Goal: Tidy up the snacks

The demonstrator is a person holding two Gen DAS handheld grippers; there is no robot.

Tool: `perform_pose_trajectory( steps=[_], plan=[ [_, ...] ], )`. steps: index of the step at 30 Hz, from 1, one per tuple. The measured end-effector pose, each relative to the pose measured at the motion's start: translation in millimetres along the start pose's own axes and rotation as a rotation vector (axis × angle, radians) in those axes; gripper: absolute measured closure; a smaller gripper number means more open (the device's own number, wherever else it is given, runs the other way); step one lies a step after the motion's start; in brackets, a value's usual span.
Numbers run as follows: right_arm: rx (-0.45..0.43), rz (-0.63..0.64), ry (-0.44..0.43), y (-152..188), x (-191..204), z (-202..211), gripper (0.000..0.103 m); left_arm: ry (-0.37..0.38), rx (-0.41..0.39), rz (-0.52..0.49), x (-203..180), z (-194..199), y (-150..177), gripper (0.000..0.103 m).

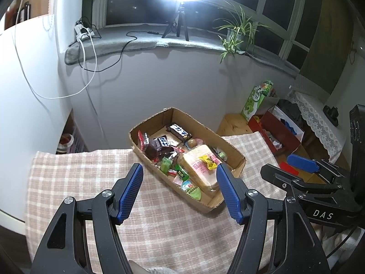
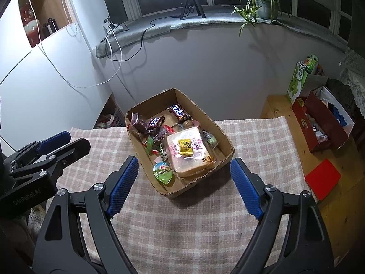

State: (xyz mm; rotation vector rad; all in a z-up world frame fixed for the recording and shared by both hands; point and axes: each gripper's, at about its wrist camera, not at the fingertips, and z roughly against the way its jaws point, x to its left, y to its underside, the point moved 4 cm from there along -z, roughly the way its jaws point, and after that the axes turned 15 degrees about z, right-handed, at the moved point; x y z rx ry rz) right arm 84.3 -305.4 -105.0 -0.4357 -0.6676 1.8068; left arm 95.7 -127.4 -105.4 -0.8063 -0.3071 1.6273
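Left gripper [image 1: 180, 190] open, nothing between the blue pads, hovering above the checked cloth [image 1: 75, 182] just short of the near end of the cardboard box [image 1: 239, 162]. Right gripper [image 2: 184, 182] open wider, likewise empty, poised over the same near end.

Snacks all inside the box already: a bagged bread slice [image 2: 189, 155] with a small yellow packet [image 2: 186, 148] lying on top, a green jelly cup [image 2: 163, 173] at the near corner, 2 dark chocolate bars [image 2: 179, 112] toward the far end, loose sweets heaped along the left wall.

Risks, as a judgement:
- Heap tightly packed, so closing on 1 wrapper likely catches a neighbour too and drags it out.
- Yellow packet loose on the bread; any lift of the bread probably tips it off.
- Bread soft; a firm squeeze liable to crush it.
- Box light and low-walled, sitting on loose cloth; a sideways nudge from either finger likely to slide or swing it, perhaps bunching the cloth.
- 2 grippers aimed at 1 end: danger of the fingers knocking together when reaching in at once.
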Motion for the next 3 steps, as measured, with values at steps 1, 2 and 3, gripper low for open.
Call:
perform_pose_trajectory(
  steps=[1,2,3],
  plan=[
    [0.001,-0.002,-0.003,0.8,-2.4,-1.1,0.018,-0.001,-0.005,-0.001,0.0,0.4,-0.2,0.037],
    [0.004,-0.004,-0.003,1.9,-3.6,-2.1,0.018,-0.004,-0.01,-0.003,0.0,0.7,-0.3,0.037],
    [0.008,-0.005,-0.002,3.0,-3.4,-2.7,0.018,-0.001,-0.009,-0.005,-0.5,0.7,0.0,0.037]
  ],
)
